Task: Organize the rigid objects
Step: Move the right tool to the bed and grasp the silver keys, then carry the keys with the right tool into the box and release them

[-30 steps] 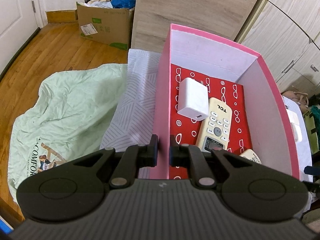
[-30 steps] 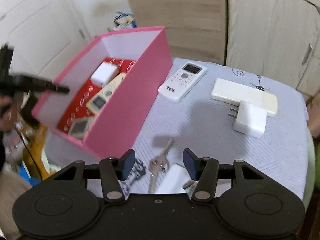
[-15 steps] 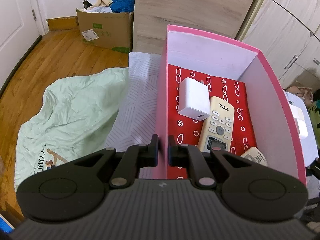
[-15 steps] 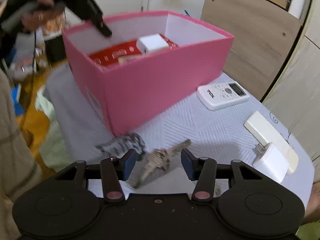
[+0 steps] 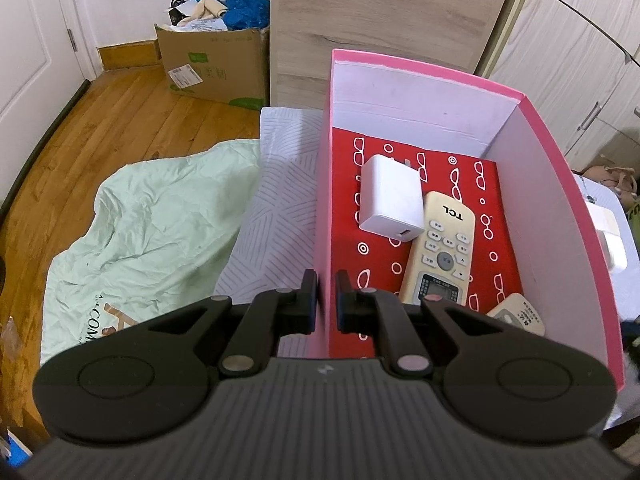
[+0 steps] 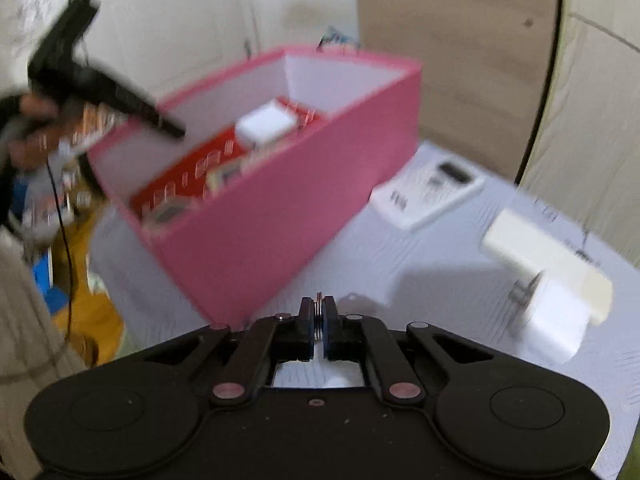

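My left gripper [image 5: 326, 298] has its jaws squeezed onto the near left wall of the pink box [image 5: 560, 184], one pad outside and one pad inside; the box sits on the desk [image 5: 276, 200], which has a pale striped cloth on it; inside the box, on the red floor with white shapes, a cream remote [image 5: 440, 252] lies closest to me, and the corner of a second cream remote [image 5: 518, 314] peeks in at the right; a bit farther in, a white charger [image 5: 390, 200] lies just beside the top of the first remote and touches it; past the left edge of the desk a green sheet [image 5: 148, 232] is spread on the wood floor; far back stands a cardboard box [image 5: 216, 68] full of stuff.

My right gripper [image 6: 319, 318] has its jaws almost fully closed, with a thin metal thing pinched between the pads; I think it is a key ring [image 6: 319, 320], but it is too small and blurry to be sure; the pink box [image 6: 304, 200] is just ahead on the left, and my left gripper [image 6: 176, 130] shows there as a dark blur on its far wall; to the right of the box a white remote [image 6: 430, 192] lies on the desk [image 6: 432, 280]; farther right, a flat cream block [image 6: 548, 256] and a white plug [image 6: 556, 322] lie touching each other; a wooden board [image 6: 460, 48] leans behind it all.
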Demonstrator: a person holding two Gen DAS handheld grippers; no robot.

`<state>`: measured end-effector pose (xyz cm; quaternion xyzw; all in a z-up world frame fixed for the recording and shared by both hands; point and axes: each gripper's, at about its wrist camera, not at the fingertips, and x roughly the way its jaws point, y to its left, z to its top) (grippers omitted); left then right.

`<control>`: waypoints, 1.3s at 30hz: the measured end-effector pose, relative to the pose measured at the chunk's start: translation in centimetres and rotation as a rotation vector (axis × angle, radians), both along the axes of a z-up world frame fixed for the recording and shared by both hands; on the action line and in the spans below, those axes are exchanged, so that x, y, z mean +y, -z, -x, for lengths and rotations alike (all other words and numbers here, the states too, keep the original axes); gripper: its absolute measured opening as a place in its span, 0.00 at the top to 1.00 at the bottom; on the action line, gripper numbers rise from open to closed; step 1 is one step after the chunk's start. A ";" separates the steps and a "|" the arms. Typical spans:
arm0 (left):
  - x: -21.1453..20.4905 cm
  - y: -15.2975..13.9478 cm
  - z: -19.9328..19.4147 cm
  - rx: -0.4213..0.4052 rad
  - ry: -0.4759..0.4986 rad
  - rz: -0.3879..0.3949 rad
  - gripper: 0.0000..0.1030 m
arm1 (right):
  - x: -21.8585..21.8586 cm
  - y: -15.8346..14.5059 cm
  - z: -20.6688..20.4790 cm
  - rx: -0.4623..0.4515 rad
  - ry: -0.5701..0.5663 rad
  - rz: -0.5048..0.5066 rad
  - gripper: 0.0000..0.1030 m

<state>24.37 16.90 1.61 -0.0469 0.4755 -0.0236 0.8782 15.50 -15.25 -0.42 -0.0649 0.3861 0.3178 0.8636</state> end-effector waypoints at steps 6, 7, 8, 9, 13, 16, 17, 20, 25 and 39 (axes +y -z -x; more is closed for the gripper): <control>0.0 0.1 0.1 -0.002 0.003 -0.012 0.92 | -1.0 -3.6 0.7 -0.117 0.095 -0.098 0.94; 0.0 0.1 0.1 0.000 0.004 -0.010 0.92 | -1.3 -4.3 0.6 -0.137 0.113 -0.118 0.94; 0.0 0.0 0.1 0.000 0.005 -0.010 0.92 | -1.6 -5.0 0.6 -0.163 0.131 -0.133 0.94; 0.0 0.0 0.1 0.000 0.003 -0.010 0.92 | -1.8 -5.7 0.4 -0.188 0.151 -0.152 0.94; 0.0 -0.1 0.1 0.003 -0.001 -0.005 0.92 | -2.3 -8.4 0.7 -0.259 0.175 -0.242 0.94; 0.0 -0.2 0.2 0.005 -0.004 -0.004 0.92 | -1.8 -9.3 0.6 -0.266 0.150 -0.296 0.94; 0.0 -0.2 0.2 0.005 -0.005 -0.003 0.92 | -1.5 -9.5 0.5 -0.261 0.141 -0.310 0.94; 0.0 -0.3 0.3 -0.001 -0.007 0.002 0.92 | -0.6 -10.0 0.4 -0.268 0.105 -0.344 0.94; -0.1 -0.5 0.4 -0.003 -0.007 0.007 0.92 | 2.2 -9.6 0.2 -0.226 0.028 -0.364 0.94; -0.6 -0.5 0.4 -0.010 0.009 -0.023 0.92 | 8.4 -5.3 -1.9 -0.178 -0.008 -0.046 0.94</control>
